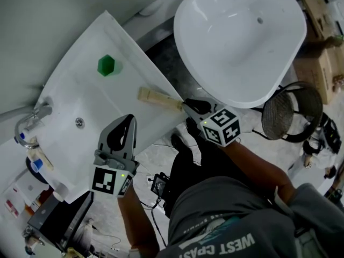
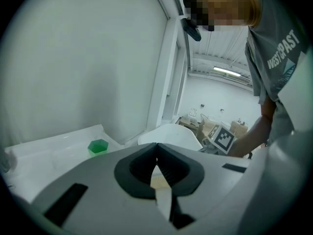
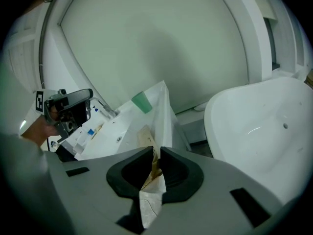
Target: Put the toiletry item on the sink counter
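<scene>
Nearest the lens in the head view, a grey shirt [image 1: 226, 219] is seen. Beyond it the left gripper [image 1: 129, 120] is held clenched and empty over the sink counter [image 1: 91, 90]. At its 2 o'clock the right gripper [image 1: 185, 105] is clamped on one end of the packet [image 1: 156, 98]. That packet appears to be laid along the counter's rim, at 4 o'clock from a green cup [image 1: 106, 65]. A fall off that rim to the floor is judged possible if the packet is let go while it overhangs.

In the left gripper view, the jaws are seen pressed together with nothing between them.

In the right gripper view, the packet [image 3: 145, 136] is pinched only by its crinkled, pale wrapper end. A slip or a swing out of line is therefore judged possible. It is seen as long, flat and tan, and is pointed toward 12 o'clock along the counter edge.
</scene>
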